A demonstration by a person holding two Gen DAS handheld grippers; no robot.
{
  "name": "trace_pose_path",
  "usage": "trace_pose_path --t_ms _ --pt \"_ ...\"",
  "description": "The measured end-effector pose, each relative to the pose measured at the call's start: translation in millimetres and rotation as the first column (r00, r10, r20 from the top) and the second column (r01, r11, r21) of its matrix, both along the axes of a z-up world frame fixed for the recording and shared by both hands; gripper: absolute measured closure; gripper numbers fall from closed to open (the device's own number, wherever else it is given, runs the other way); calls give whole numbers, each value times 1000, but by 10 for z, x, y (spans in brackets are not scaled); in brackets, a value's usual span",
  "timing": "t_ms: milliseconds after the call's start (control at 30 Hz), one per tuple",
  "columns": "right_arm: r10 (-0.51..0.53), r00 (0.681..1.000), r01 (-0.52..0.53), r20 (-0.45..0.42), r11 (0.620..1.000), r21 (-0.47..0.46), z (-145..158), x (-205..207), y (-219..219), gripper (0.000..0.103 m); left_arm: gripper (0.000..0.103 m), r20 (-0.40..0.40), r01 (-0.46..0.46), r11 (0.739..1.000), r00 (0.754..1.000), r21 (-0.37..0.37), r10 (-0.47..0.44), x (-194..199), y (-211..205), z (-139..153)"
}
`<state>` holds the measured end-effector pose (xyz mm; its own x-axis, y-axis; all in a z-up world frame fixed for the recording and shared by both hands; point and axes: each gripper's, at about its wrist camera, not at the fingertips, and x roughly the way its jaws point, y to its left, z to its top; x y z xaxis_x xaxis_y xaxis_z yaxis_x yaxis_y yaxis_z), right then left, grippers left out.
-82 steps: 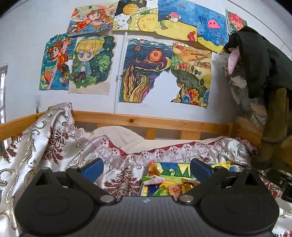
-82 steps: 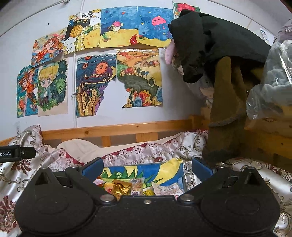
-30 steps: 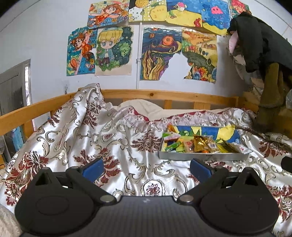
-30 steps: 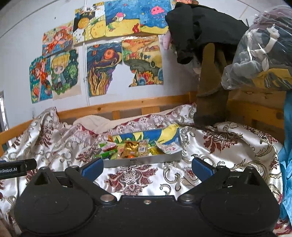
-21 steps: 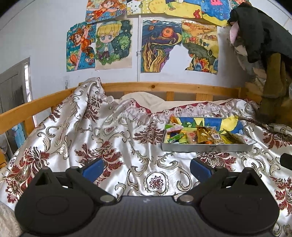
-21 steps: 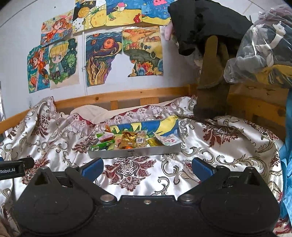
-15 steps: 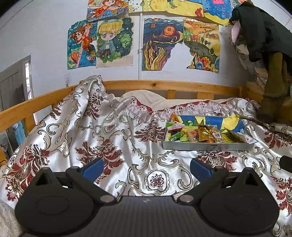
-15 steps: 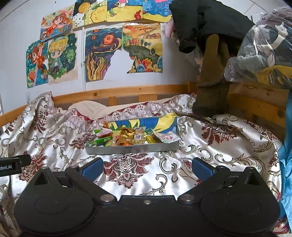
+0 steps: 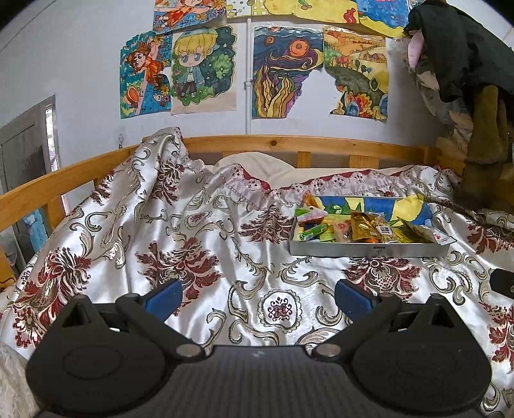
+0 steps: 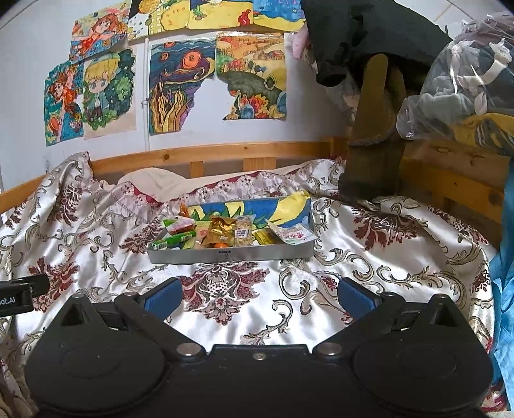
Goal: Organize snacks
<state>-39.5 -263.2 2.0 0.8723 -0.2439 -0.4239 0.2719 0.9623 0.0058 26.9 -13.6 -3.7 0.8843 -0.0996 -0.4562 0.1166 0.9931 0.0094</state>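
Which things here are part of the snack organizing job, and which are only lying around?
Part of the job:
grey tray
green stick pack
gold packet
white sachet

Only lying around:
patterned bedspread
wall drawings
dark clothes
plastic bag

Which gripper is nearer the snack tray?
Right, though only slightly. The right gripper faces the snack tray almost head-on; the left gripper sits back and off to its left.

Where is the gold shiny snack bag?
The gold snack bag lies mid-tray in the grey tray on the bed, right of the green tube.
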Motion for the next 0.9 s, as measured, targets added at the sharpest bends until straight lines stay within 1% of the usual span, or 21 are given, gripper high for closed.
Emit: trace_pose_path --t_ms 200,900 --pt "-4 1000 3 -30 1000 -12 -28 40 13 1 0 -7 11 1000 1000 0 -11 1 -11 -13" --pt "-10 1000 10 -27 1000 -7 -25 36 -8 1 0 -13 17 1000 1000 2 -17 0 -21 -29"
